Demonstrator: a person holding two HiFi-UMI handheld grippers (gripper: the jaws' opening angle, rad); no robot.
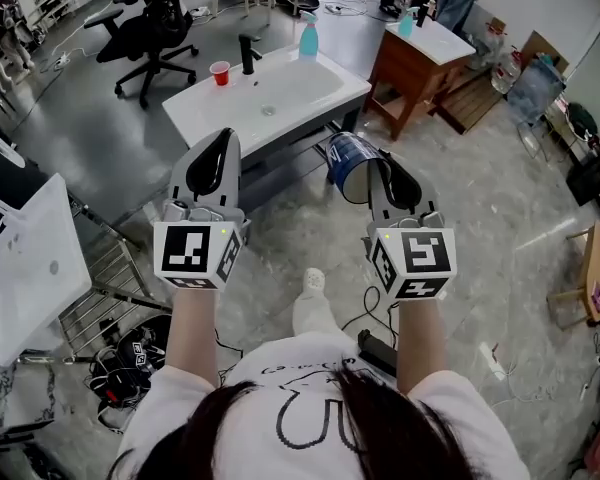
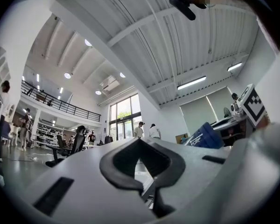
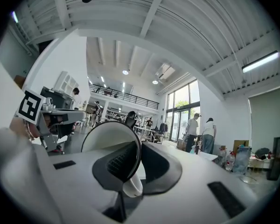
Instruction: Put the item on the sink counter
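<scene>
My right gripper (image 1: pixel 378 168) is shut on the rim of a blue paper cup (image 1: pixel 348 163) with a white inside, held on its side in the air in front of the sink. In the right gripper view the cup's rim (image 3: pixel 109 139) sits pinched between the black pads of that gripper (image 3: pixel 136 149). My left gripper (image 1: pixel 218 146) is shut with nothing in it, level with the right one, and its pads meet in the left gripper view (image 2: pixel 141 148). The white sink counter (image 1: pixel 310 93) lies just beyond both grippers.
On the sink counter stand a red cup (image 1: pixel 220 72), a black faucet (image 1: pixel 247 53) and a blue soap bottle (image 1: pixel 308 36). A wooden table (image 1: pixel 410 63) stands to the right, a black office chair (image 1: pixel 150 28) at the back left, and a white panel (image 1: pixel 30 268) at the left.
</scene>
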